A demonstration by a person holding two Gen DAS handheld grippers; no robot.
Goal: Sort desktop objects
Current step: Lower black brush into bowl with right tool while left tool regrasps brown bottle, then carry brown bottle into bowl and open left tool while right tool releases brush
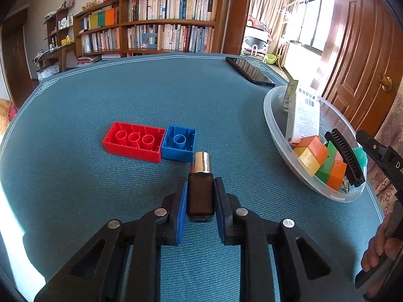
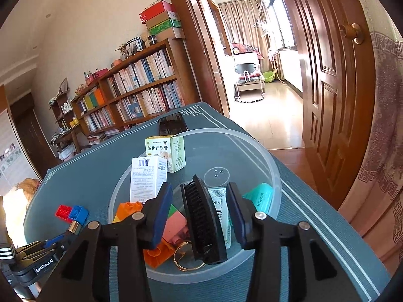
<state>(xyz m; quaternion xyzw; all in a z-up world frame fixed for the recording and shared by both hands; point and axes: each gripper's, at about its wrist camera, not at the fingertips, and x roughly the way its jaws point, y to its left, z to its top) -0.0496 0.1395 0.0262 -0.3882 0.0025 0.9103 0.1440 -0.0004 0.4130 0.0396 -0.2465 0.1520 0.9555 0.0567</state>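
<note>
My left gripper (image 1: 201, 182) is shut on a small dark bottle (image 1: 200, 196) with a silver cap, low over the blue-green tablecloth. Just beyond the cap lie a red brick (image 1: 133, 144) and a blue brick (image 1: 179, 143), studs down and touching each other. My right gripper (image 2: 199, 188) hangs open over the clear plastic bowl (image 2: 274, 176). A black comb (image 2: 201, 216) lies in the bowl between its fingers, with a gap on each side. In the right wrist view the bottle's cap (image 2: 74, 226) shows at lower left, near the two bricks (image 2: 71, 212).
The bowl also holds two medicine boxes (image 2: 148, 176), coloured blocks (image 1: 317, 156), a tube, a teal piece (image 2: 259, 198) and a gold ring (image 2: 186, 256). A black phone (image 1: 249, 71) lies at the far table edge. A wooden door stands right of the table.
</note>
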